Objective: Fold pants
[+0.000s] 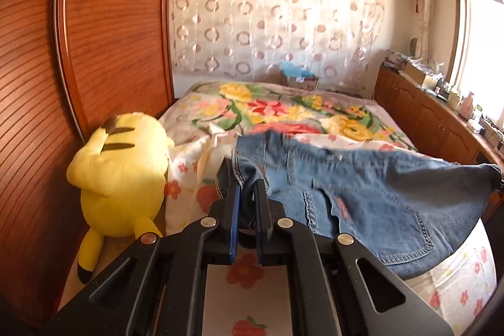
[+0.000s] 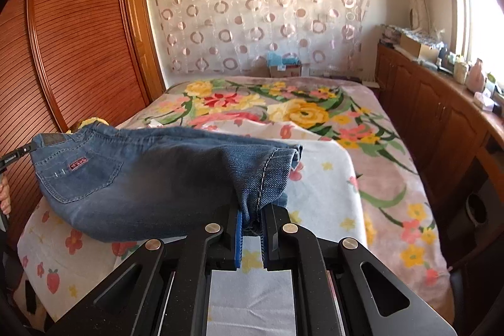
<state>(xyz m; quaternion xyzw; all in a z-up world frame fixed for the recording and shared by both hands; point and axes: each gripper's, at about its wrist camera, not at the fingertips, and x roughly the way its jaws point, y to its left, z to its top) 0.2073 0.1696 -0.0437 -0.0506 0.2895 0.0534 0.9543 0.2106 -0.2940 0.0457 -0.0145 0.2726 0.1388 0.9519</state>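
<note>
Bed (image 2: 362, 153) under a floral blanket, with a white strawberry-print sheet (image 2: 321, 178) over its near end. Blue jeans (image 2: 151, 178) hang slack above that sheet, strung between my two hands. Yellow plush toy (image 1: 119, 172) lies at the bed's left edge against the wooden wardrobe (image 1: 94, 37). My left gripper (image 1: 247, 188) pinches the waistband corner; my right gripper (image 2: 252, 213) is clamped on the bunched leg hems.

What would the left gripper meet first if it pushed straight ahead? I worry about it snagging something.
The jeans it already clamps. Beyond them, the left gripper probably reaches the floral bedspread, though depth is unclear.
</note>
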